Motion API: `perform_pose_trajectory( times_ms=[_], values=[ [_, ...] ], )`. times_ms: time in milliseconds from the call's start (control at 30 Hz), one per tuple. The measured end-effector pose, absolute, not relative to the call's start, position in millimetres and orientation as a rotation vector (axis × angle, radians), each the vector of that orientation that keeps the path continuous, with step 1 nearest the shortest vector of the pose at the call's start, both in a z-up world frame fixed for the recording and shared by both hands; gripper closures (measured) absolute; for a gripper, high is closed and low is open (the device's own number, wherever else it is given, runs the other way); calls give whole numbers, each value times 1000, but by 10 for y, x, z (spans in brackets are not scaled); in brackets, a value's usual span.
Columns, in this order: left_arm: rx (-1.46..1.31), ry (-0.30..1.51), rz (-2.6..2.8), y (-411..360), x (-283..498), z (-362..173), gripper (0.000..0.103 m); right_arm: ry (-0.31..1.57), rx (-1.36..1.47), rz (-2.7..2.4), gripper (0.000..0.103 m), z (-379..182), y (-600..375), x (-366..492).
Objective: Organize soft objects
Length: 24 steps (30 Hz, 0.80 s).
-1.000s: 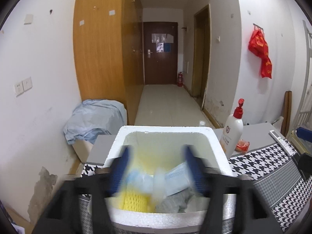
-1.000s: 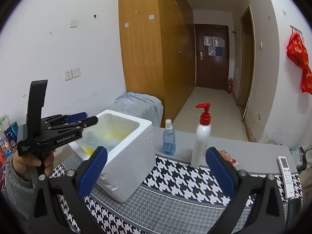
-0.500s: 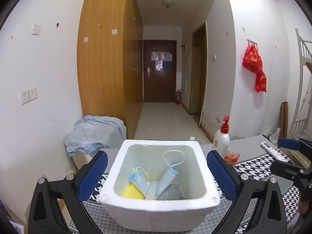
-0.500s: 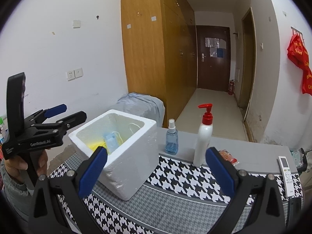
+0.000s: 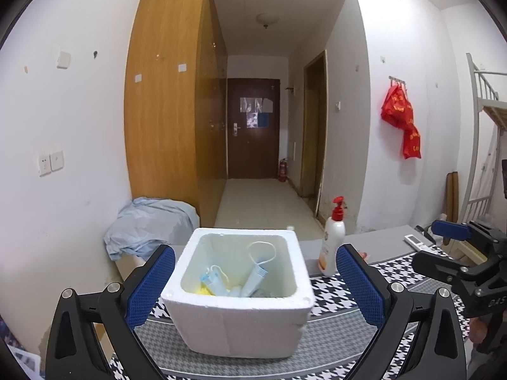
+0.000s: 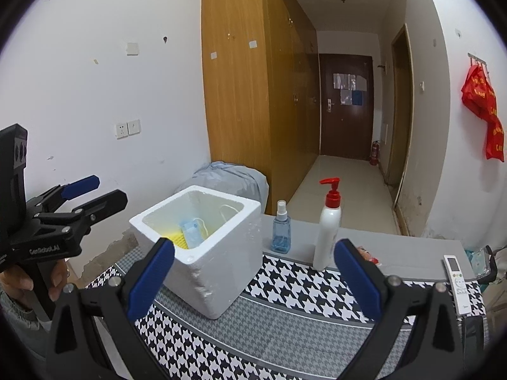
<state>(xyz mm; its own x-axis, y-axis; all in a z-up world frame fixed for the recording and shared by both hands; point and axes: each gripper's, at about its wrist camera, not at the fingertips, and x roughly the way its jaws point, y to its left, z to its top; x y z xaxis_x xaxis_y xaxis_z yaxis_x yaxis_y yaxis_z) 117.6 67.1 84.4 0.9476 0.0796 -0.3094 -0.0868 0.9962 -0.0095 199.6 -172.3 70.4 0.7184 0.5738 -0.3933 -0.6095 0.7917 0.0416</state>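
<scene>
Left wrist: my left gripper [image 5: 255, 285] is spread wide, nothing between the pads; its jaws have just been opening. Box [image 5: 240, 313] sits dead ahead, framed by both fingers, masks [image 5: 253, 277] and yellow sponge [image 5: 202, 289] inside it, below and forward of my tips. Mask's long axis leans up against the far-right wall. Right wrist: my right gripper [image 6: 253, 278] is also spread, empty. Box [image 6: 202, 253] lies ahead-left of it, bottle [image 6: 326, 234] ahead between the fingers, table [image 6: 285, 326] shows no loose soft item. Left hand is nearer the box, I'd judge.
</scene>
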Motion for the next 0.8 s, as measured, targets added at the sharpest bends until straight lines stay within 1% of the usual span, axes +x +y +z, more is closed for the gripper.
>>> perform_pose_trajectory(
  times_ms=[400, 667, 800],
  values=[
    [20, 230, 61, 343, 745, 944, 1, 335, -47, 635, 1, 761, -1962, 1676],
    [15, 224, 65, 270, 587, 888, 1, 300, -50, 626, 1, 725, -2039, 1431],
    [-3, 193, 69, 246, 446, 851, 1, 275, -42, 616, 1, 716, -2056, 1337]
  ],
)
